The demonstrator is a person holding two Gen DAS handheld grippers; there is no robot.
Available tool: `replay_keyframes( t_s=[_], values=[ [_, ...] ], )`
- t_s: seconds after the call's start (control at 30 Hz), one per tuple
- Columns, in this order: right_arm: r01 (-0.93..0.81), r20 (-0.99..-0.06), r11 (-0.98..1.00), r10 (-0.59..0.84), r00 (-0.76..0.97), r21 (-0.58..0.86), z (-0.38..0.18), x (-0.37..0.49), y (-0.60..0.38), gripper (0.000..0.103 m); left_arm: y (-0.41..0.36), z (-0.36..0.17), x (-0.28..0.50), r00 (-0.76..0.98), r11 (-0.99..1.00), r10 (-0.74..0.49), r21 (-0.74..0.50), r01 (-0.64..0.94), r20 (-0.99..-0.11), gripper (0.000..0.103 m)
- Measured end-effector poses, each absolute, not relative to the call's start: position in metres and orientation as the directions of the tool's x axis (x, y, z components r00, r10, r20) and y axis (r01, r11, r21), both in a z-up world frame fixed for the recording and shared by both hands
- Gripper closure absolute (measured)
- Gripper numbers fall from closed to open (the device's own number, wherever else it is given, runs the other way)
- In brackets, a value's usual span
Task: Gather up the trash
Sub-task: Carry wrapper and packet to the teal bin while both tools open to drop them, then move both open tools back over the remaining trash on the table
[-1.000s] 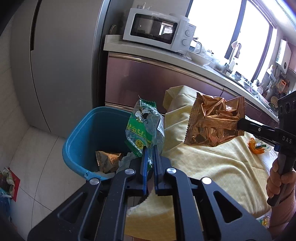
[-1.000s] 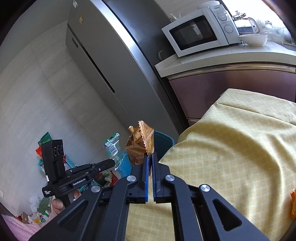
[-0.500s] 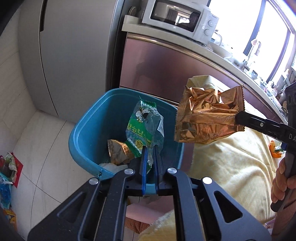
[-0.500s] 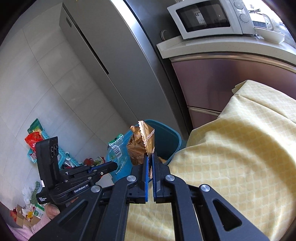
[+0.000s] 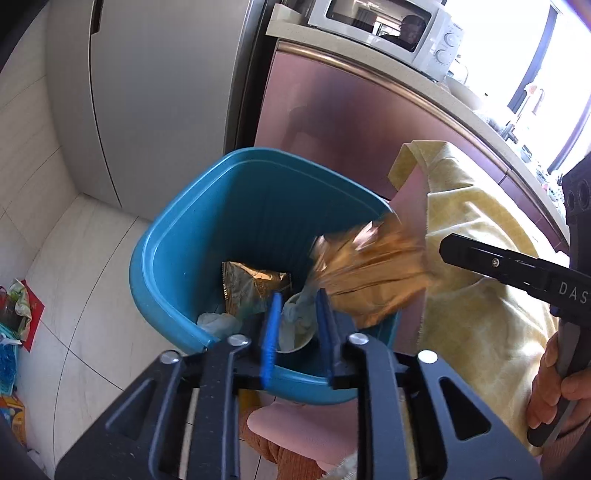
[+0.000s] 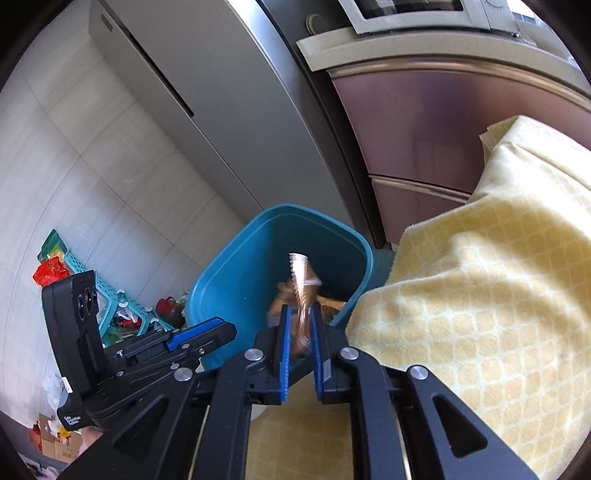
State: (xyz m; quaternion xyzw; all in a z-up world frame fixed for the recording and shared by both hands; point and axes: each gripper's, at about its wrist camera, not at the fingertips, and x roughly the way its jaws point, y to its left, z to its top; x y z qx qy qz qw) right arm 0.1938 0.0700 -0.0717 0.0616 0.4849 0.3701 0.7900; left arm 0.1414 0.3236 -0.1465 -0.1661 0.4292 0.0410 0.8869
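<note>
A blue trash bin [image 5: 177,236] stands on the floor beside the table; it also shows in the right wrist view [image 6: 236,266]. My left gripper [image 5: 295,306] is open and empty over the bin's near rim. My right gripper [image 6: 299,325] is open above the bin, and also shows in the left wrist view [image 5: 447,245]. A copper foil snack bag [image 5: 369,273], blurred, is loose in the air just off the right fingers, over the bin mouth; it shows between the right fingers [image 6: 301,291]. A gold wrapper [image 5: 251,286] and pale crumpled trash [image 5: 295,317] lie in the bin.
A yellow cloth [image 6: 480,295] covers the table to the right of the bin. Brown cabinets [image 5: 351,129] and a grey fridge [image 5: 147,92] stand behind it, with a microwave [image 5: 388,33] on the counter. Clutter and a teal basket [image 6: 110,310] sit on the floor at the left.
Both grippers opened over the bin. The green packet has left my left gripper and is out of sight. The copper bag has left my right gripper and is dropping.
</note>
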Motion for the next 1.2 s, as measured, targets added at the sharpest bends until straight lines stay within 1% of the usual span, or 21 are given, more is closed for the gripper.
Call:
replay_keyframes(
  t_s=[0.07, 0.13, 0.23, 0.3, 0.43, 0.53, 0.57, 0.6, 0.7, 0.8, 1.0, 1.2],
  values=[
    [-0.52, -0.716, 0.718, 0.649, 0.258, 0.463, -0.072, 0.193, 0.068, 0.09, 0.322, -0.149, 0.142, 0.626, 0.94, -0.074, -0.263, -0.216, -0.776, 0.082],
    [-0.52, -0.712, 0.718, 0.65, 0.266, 0.462, -0.072, 0.193, 0.066, 0.087, 0.32, -0.149, 0.141, 0.626, 0.942, -0.071, -0.259, -0.215, -0.777, 0.082],
    [-0.514, -0.706, 0.717, 0.656, 0.267, 0.472, -0.073, 0.194, 0.059, 0.086, 0.315, -0.147, 0.138, 0.632, 0.945, -0.065, -0.251, -0.21, -0.773, 0.078],
    [-0.516, -0.699, 0.715, 0.66, 0.274, 0.472, -0.072, 0.191, 0.055, 0.086, 0.309, -0.144, 0.133, 0.638, 0.95, -0.065, -0.243, -0.196, -0.767, 0.073],
    [-0.526, -0.682, 0.712, 0.668, 0.299, 0.466, -0.067, 0.183, 0.039, 0.084, 0.29, -0.133, 0.126, 0.664, 0.964, -0.062, -0.217, -0.153, -0.745, 0.069],
    [-0.542, -0.662, 0.711, 0.672, 0.333, 0.448, -0.057, 0.171, 0.022, 0.079, 0.275, -0.12, 0.119, 0.696, 0.972, -0.071, -0.206, -0.112, -0.714, 0.062],
    [-0.549, -0.654, 0.71, 0.674, 0.345, 0.442, -0.053, 0.166, 0.015, 0.078, 0.269, -0.115, 0.117, 0.706, 0.974, -0.079, -0.204, -0.095, -0.704, 0.057],
    [-0.552, -0.645, 0.712, 0.673, 0.362, 0.433, -0.049, 0.161, 0.007, 0.077, 0.261, -0.109, 0.116, 0.717, 0.977, -0.09, -0.202, -0.073, -0.692, 0.055],
    [-0.551, -0.623, 0.725, 0.666, 0.41, 0.413, -0.039, 0.145, -0.02, 0.073, 0.233, -0.096, 0.112, 0.737, 0.981, -0.14, -0.196, 0.011, -0.661, 0.054],
    [-0.529, -0.603, 0.747, 0.652, 0.46, 0.403, -0.03, 0.131, -0.049, 0.073, 0.201, -0.086, 0.11, 0.744, 0.977, -0.2, -0.188, 0.101, -0.638, 0.053],
    [-0.458, -0.559, 0.792, 0.609, 0.562, 0.403, -0.012, 0.107, -0.112, 0.073, 0.136, -0.075, 0.115, 0.716, 0.946, -0.323, -0.193, 0.259, -0.619, 0.052],
    [-0.347, -0.542, 0.85, 0.522, 0.659, 0.396, -0.003, 0.092, -0.179, 0.072, 0.068, -0.069, 0.118, 0.671, 0.902, -0.417, -0.19, 0.388, -0.613, 0.052]
  ],
)
